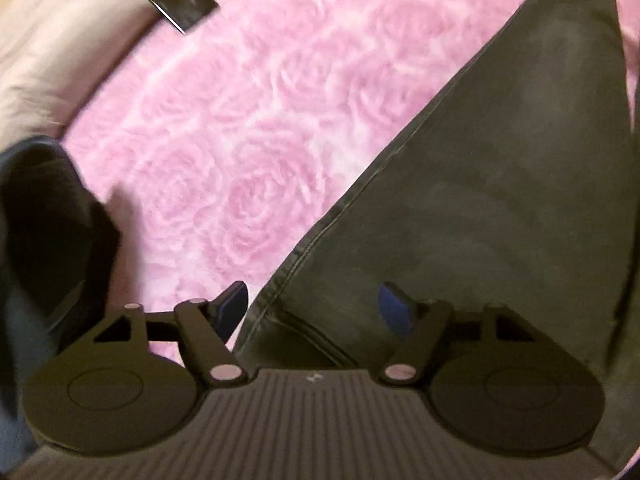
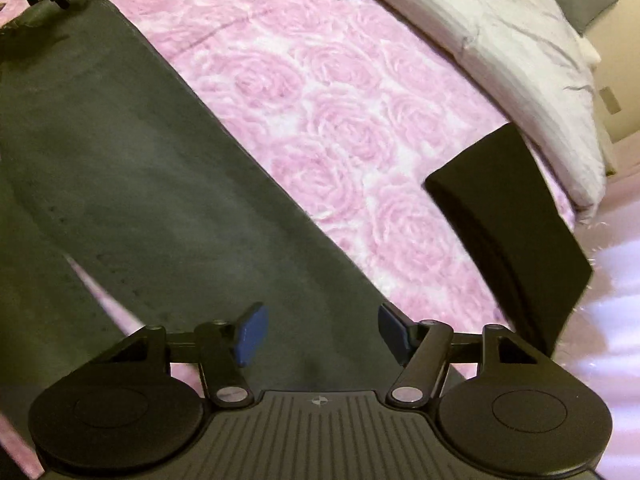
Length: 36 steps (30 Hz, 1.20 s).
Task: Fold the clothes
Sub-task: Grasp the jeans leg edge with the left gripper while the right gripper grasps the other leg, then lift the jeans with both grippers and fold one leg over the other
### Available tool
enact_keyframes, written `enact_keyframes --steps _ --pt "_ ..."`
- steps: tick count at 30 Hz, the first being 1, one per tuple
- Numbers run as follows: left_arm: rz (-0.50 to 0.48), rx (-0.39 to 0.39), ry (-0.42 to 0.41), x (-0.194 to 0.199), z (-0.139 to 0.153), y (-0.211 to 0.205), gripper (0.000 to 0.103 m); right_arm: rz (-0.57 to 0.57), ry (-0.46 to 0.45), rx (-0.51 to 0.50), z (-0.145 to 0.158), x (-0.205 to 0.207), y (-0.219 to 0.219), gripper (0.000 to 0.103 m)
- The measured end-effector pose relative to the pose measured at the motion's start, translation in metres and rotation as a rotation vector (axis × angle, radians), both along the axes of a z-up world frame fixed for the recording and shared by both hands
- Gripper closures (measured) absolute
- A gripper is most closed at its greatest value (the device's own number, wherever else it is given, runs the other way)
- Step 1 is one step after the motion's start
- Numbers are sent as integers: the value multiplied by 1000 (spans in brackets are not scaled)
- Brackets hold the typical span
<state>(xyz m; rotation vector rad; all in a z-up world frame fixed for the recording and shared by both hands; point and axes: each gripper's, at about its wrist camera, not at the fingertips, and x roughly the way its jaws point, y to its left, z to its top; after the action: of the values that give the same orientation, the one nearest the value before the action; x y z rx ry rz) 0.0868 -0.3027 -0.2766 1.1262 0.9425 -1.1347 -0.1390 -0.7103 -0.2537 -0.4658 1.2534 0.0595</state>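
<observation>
Left wrist view: the left gripper [image 1: 312,306] is pointing down with its blue-padded jaws standing apart, nothing pinched between them, above the seamed edge of a dark grey garment [image 1: 500,200] that is lying spread flat on a pink rose-patterned bedspread [image 1: 260,120]. Right wrist view: the right gripper [image 2: 320,330] is hovering over the same garment [image 2: 140,160], jaws likewise apart and empty. Farther off, a folded black cloth [image 2: 508,220] and a white pillow [image 2: 500,40] are lying on the bed.
</observation>
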Motion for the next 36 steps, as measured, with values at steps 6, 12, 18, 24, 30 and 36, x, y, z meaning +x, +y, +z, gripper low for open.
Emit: enact_keyframes --steps 6,12,18,24,30,36 --pt "-88 132 81 30 -37 -14 38 9 25 54 -32 16 -24 37" --pt "-107 216 179 42 -54 -21 53 -4 58 66 -52 24 -53 37" --pt "-85 193 102 27 -34 -14 85 -30 64 61 -58 37 -90 37" --pt "-143 111 -105 -26 2 8 87 93 150 70 -84 62 -114 37" --pt "-176 62 -252 -70 27 17 87 233 273 112 -100 73 -119 53" --pt "-160 6 -321 -98 39 33 87 244 284 111 -93 62 -109 97"
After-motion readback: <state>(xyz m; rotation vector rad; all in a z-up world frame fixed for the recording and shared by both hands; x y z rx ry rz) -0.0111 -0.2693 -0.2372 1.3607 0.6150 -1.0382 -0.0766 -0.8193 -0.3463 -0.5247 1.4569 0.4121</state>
